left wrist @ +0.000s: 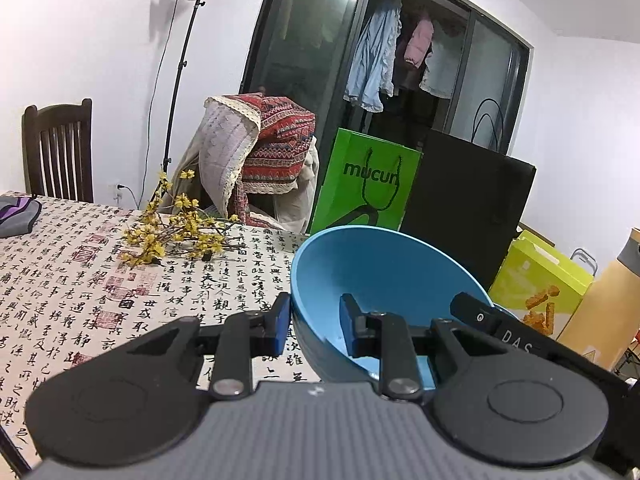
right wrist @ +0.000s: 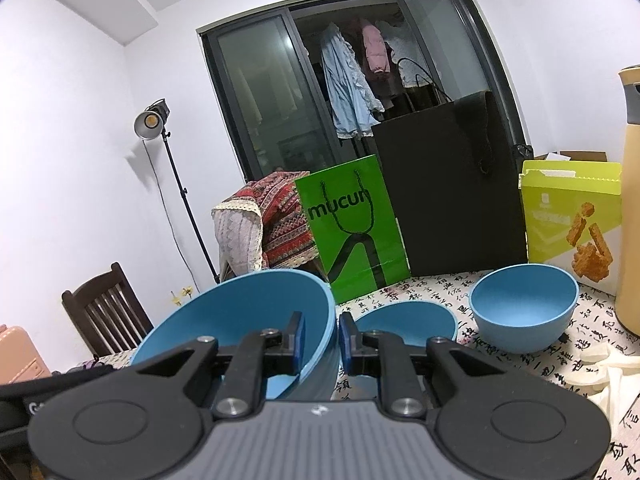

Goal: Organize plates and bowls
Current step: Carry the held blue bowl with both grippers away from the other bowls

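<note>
Left wrist view: left gripper is pinched on the left wall of the large blue bowl, which is tilted and raised off the tablecloth.

Right wrist view: right gripper is clamped on the same bowl's right wall. Two-sided hold probably steadies it for nesting. Two smaller bowls, middle bowl and far bowl, sit apart ahead.

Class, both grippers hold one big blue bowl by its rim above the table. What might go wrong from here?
1. The big bowl is tilted and pinched only at its rim by the left gripper and right gripper; uneven pulling might slip it free.
2. Lowering it blind may knock the two small bowls beside it.
</note>
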Available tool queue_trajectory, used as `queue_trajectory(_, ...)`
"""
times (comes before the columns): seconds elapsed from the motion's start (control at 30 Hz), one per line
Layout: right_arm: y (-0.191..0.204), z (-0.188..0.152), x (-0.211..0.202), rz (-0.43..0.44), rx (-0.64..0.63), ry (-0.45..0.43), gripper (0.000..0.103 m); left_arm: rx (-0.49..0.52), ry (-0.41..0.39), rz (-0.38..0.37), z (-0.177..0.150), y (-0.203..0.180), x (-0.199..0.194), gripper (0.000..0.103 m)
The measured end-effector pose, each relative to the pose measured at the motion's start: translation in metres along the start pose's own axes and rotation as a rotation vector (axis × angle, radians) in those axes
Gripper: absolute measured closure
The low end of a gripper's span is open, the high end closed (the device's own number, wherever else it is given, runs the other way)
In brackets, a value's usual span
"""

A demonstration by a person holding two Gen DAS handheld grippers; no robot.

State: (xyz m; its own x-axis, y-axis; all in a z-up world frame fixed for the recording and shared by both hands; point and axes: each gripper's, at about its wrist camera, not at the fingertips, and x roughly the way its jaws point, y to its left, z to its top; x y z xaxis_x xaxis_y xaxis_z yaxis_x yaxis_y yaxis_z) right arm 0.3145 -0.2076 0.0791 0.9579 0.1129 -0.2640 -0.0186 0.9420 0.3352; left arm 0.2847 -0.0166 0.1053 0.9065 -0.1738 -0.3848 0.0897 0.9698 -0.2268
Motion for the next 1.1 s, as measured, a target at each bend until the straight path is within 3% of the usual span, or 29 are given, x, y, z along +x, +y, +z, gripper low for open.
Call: queue_trajectory(1.1,0.043,-0.017,0.004,0.082,-0.03,0.053,0.086,-0.053,-0.012,0.077,-0.001,0.047,-0.025,0.077)
